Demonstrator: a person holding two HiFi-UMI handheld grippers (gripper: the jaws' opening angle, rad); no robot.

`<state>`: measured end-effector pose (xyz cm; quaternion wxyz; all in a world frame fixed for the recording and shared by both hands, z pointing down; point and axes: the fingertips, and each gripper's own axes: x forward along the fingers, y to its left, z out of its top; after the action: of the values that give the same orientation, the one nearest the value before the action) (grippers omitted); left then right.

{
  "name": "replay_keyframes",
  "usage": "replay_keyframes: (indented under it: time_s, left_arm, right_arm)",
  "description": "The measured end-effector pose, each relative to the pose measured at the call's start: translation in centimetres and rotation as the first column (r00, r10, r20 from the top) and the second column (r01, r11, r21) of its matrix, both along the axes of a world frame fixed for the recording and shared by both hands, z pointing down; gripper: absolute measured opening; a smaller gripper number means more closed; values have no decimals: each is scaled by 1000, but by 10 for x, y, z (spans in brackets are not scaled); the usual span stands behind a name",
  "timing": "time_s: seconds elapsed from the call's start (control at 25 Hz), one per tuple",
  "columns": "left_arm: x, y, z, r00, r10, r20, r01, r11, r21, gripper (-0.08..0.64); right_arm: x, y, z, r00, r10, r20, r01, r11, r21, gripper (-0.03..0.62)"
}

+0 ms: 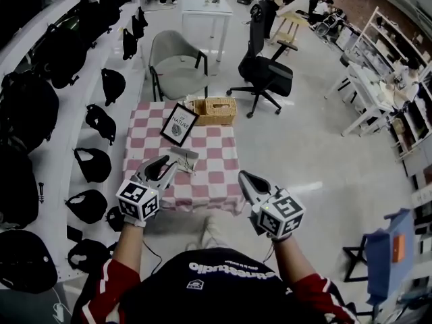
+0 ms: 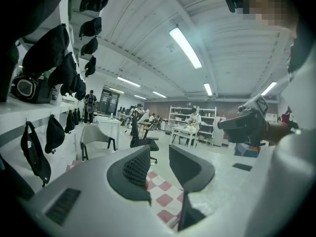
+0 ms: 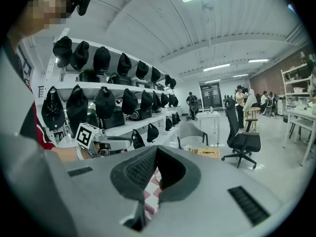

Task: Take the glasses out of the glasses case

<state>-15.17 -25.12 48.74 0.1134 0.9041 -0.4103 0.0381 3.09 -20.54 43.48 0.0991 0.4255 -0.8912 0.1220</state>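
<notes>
A small grey glasses case (image 1: 183,156) lies on the table with the red-and-white checked cloth (image 1: 216,174), near its front left. I cannot see the glasses themselves. My left gripper (image 1: 167,162) is held up in front of the table, its tips just left of the case in the head view, and its jaws stand a little apart with nothing between them (image 2: 159,154). My right gripper (image 1: 243,176) is raised near the table's front right edge, its jaws closed together and empty (image 3: 155,151). Both are in the air, apart from the case.
A framed picture (image 1: 179,123) and a wicker basket (image 1: 214,110) stand at the back of the table. A grey chair (image 1: 177,65) and a black office chair (image 1: 264,73) are beyond it. Shelves of black helmets and bags (image 1: 61,52) run along the left. People work at desks far off.
</notes>
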Motion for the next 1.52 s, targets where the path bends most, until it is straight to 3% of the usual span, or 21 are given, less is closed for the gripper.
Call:
replay_keyframes:
  time_s: [0.4,0.8,0.92,1.28,1.52]
  left_arm:
    - [11,-22,44,990,57,127,-54,998,-25,109]
    - [33,-43,97,943,151,296,-143,988,-50,109]
    - [40,-49,112,915,182,359,-175,983,-52,109]
    - [52,-63,172,795,281,538,-277,957,-90,109]
    - [57,-71,210,713,357,604,-336,929,-153,109]
  right_arm:
    - [-5,-14,15,1000,-20,-2,19,999,-29,4]
    - [2,-36,28,1000,-12,-8,11,998,-61,4]
    - [6,-44,31,1000,-7,-11,6,998,-68,5]
    - [11,-66,43,1000,-2,-6,1,996,-95,4]
    - [16,-82,52,1000,5,-4,-6,993,-120,5]
